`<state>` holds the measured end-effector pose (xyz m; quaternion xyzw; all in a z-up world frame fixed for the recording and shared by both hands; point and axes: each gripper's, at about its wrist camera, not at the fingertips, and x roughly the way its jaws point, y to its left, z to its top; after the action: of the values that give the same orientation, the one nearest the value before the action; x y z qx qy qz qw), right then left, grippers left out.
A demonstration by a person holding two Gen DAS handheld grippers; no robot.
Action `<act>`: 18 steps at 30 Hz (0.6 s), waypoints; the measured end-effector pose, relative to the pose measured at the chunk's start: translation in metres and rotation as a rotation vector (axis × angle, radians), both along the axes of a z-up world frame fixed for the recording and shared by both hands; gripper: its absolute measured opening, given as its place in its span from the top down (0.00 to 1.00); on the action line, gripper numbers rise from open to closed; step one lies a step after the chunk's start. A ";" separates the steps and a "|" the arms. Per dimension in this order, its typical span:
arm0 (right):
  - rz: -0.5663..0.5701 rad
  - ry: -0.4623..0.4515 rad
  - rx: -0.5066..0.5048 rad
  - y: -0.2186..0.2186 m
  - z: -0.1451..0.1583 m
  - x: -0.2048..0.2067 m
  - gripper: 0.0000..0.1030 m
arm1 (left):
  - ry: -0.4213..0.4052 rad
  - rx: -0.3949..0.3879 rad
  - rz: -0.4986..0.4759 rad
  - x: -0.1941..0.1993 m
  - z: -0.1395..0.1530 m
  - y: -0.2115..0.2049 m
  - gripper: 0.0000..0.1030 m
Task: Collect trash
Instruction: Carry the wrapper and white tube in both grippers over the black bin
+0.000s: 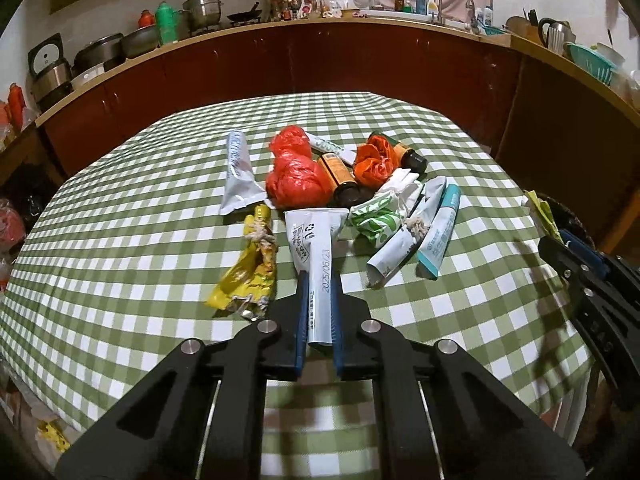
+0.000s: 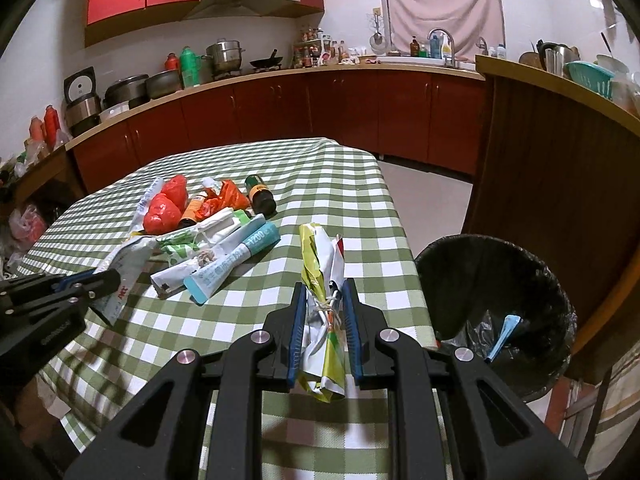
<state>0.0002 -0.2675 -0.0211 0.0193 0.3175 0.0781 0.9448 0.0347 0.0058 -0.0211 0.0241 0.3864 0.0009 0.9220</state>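
A pile of trash lies on the green checked table (image 1: 120, 248): red plastic bags (image 1: 294, 174), brown bottles (image 1: 340, 178), white and teal tubes (image 1: 438, 232), a yellow wrapper (image 1: 250, 272). My left gripper (image 1: 320, 280) is shut on a white tube (image 1: 318, 264) printed with a date. My right gripper (image 2: 324, 286) is shut on a crumpled yellow-and-white wrapper bundle (image 2: 324, 288) tied with string, held above the table's right edge. The left gripper also shows in the right wrist view (image 2: 84, 280). A black-lined trash bin (image 2: 500, 300) stands right of the table.
The bin holds a blue-white scrap (image 2: 504, 336). A wooden cabinet (image 2: 560, 184) rises behind the bin. Red-brown kitchen counters (image 1: 280, 60) with pots and bottles run along the far wall. Floor space lies between table and counters.
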 end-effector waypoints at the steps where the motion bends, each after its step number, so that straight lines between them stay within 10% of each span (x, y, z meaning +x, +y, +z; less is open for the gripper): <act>1: 0.000 -0.002 0.000 0.000 0.001 0.000 0.81 | -0.002 -0.005 0.001 -0.002 0.002 0.002 0.91; 18: -0.139 -0.066 -0.018 -0.051 0.019 0.002 0.81 | -0.114 -0.055 -0.139 0.006 0.038 -0.057 0.91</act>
<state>0.0019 -0.3188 -0.0021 0.0303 0.2847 0.0100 0.9581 0.0409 -0.0515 0.0170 0.0253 0.3306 -0.0723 0.9406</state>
